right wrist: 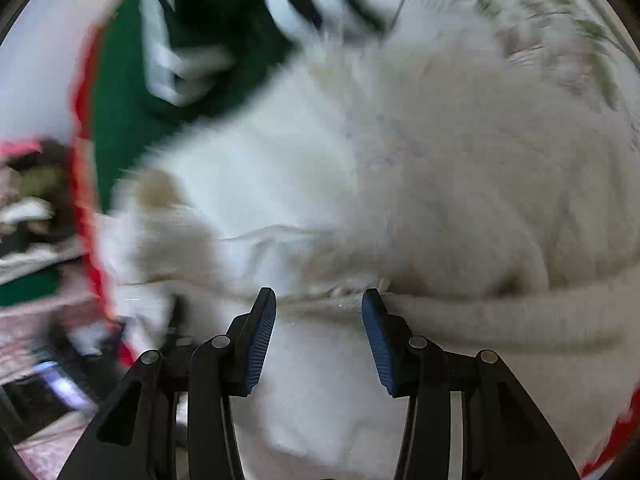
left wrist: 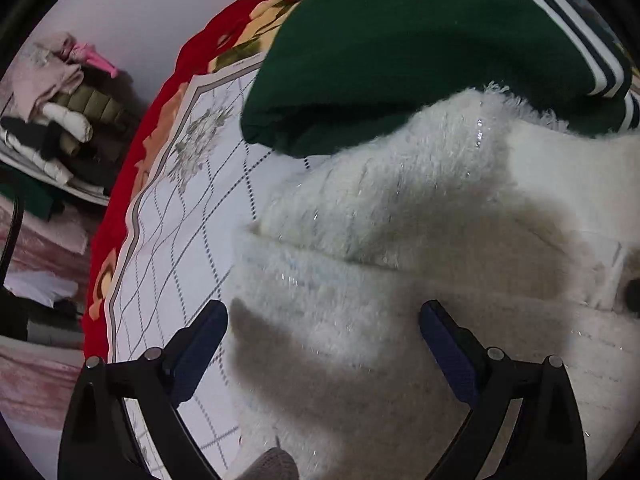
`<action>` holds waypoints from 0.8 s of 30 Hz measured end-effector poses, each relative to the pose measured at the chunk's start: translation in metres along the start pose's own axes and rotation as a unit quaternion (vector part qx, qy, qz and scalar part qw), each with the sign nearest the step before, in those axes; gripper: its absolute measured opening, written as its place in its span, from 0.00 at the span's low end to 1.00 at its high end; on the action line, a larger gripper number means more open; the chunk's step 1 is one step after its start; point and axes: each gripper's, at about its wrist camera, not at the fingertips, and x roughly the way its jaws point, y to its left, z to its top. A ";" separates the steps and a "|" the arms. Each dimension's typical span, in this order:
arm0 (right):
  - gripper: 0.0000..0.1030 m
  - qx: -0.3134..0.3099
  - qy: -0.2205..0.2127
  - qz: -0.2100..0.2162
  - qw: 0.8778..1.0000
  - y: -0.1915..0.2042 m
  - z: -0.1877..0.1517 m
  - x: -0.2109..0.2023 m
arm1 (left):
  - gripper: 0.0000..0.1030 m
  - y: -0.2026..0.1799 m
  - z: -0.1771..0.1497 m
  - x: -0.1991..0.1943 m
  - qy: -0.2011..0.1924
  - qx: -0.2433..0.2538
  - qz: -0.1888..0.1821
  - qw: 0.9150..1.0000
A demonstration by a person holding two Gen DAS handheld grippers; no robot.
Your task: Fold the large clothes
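Fuzzy white sweater (left wrist: 400, 264) lies on the bedspread (left wrist: 180, 216), overlapping a green striped garment (left wrist: 400, 60).
Left gripper (left wrist: 324, 320) spread wide above the sweater, holding nothing. Right gripper (right wrist: 319, 308) part open, a sweater fold between its pads (right wrist: 260, 340); blurred, contact unclear.

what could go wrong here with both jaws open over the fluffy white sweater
1. The fluffy white sweater overlaps the folded green garment with striped trim, so dragging it could pull that fold apart.
2. The right gripper has its jaws open around a thick rolled edge; it may pinch several layers at once. That view is blurred, so this is uncertain.
3. The left gripper sits near the sweater's edge and might catch the patterned bedspread.
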 end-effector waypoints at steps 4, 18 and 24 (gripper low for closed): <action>0.00 -0.011 -0.027 -0.062 0.998 0.011 0.002 0.002 | 0.96 0.002 -0.001 -0.002 -0.008 0.006 -0.002 1.000; 0.59 -0.024 -0.045 -0.018 0.999 0.028 -0.005 -0.045 | 0.95 0.015 -0.002 -0.031 -0.031 -0.022 0.010 0.999; 0.83 0.008 -0.034 -0.055 0.998 0.008 -0.010 -0.012 | 0.96 -0.005 -0.004 -0.020 -0.036 -0.005 0.075 0.996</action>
